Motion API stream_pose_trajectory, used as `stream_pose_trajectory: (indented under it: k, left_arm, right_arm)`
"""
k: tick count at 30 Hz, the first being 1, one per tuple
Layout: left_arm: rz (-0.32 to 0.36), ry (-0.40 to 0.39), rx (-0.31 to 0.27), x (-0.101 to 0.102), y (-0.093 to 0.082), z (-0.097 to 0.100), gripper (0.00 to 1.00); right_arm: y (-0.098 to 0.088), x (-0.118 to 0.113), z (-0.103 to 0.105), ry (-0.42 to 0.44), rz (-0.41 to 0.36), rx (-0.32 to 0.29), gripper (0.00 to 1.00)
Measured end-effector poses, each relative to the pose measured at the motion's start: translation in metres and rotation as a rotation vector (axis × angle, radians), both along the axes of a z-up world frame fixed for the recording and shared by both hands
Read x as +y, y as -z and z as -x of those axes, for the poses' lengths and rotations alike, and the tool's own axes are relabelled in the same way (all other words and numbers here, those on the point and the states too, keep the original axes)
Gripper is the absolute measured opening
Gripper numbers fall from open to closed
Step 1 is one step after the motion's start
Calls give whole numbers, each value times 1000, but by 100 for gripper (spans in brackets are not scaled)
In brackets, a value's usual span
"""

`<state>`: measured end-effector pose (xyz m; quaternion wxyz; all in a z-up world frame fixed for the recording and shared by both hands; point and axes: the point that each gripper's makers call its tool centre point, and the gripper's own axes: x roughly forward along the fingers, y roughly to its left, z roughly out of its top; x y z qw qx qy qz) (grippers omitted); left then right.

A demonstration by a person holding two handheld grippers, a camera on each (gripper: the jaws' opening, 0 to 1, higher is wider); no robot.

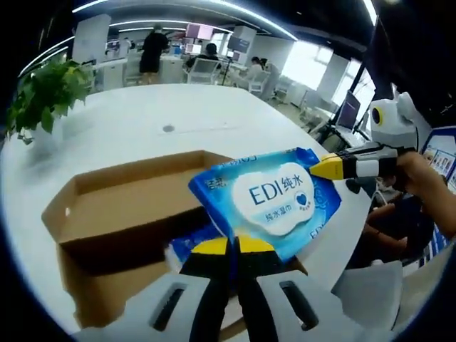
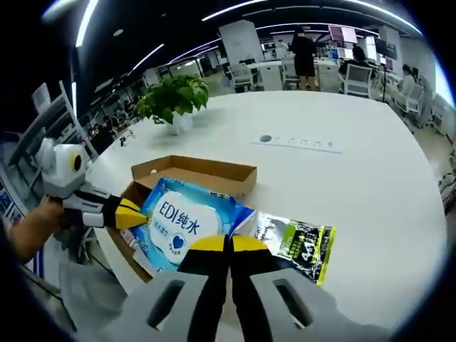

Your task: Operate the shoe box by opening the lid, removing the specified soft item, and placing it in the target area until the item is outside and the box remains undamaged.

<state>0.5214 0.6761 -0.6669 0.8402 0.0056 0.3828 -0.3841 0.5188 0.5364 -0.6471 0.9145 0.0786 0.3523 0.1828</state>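
A blue wet-wipe pack (image 1: 267, 199) with a white label hangs over the open cardboard shoe box (image 1: 114, 206). My left gripper (image 1: 234, 246) is shut on the pack's near edge. My right gripper (image 1: 335, 168) comes in from the right and pinches the pack's far corner. In the right gripper view the pack (image 2: 178, 221) sits above the box (image 2: 196, 171); the right gripper (image 2: 229, 246) is shut on its edge, and the left gripper (image 2: 132, 214) clamps its left side. Another blue-and-white packet (image 1: 182, 249) lies lower in the box.
A green-and-black packet (image 2: 299, 246) lies on the white round table (image 2: 342, 185) right of the box. A potted plant (image 2: 174, 100) stands behind the box. People sit and stand at desks in the background. The table edge runs close on the box's near side.
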Motion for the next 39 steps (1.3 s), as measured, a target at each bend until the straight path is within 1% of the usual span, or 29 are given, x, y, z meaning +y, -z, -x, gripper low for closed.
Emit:
stream_pose_trajectory:
  k: [5,13,19,30,34,39]
  left_arm:
    - [9,22,-4,-15,-3,-1,0]
    - [13,61,1,-42,-3,0,0]
    - [30,74,17,-57,-2,1,0]
    - [39,98,20,-91,0,0,0]
    - [55,90,36,-101,5,-2,0]
    - [65,79,52,-110,11,-6,0]
  right_arm:
    - [-3,-17,3,35,-2,-6,0]
    - [-3,-42,6,82,-10,-2,0]
    - [-1,-58,9,108,-27,5,0]
    - [4,-91,9,155,-17,18,0]
    - [10,-104,6,174,-25,29,0]
    - [19,-113,1,185,-28,41,0]
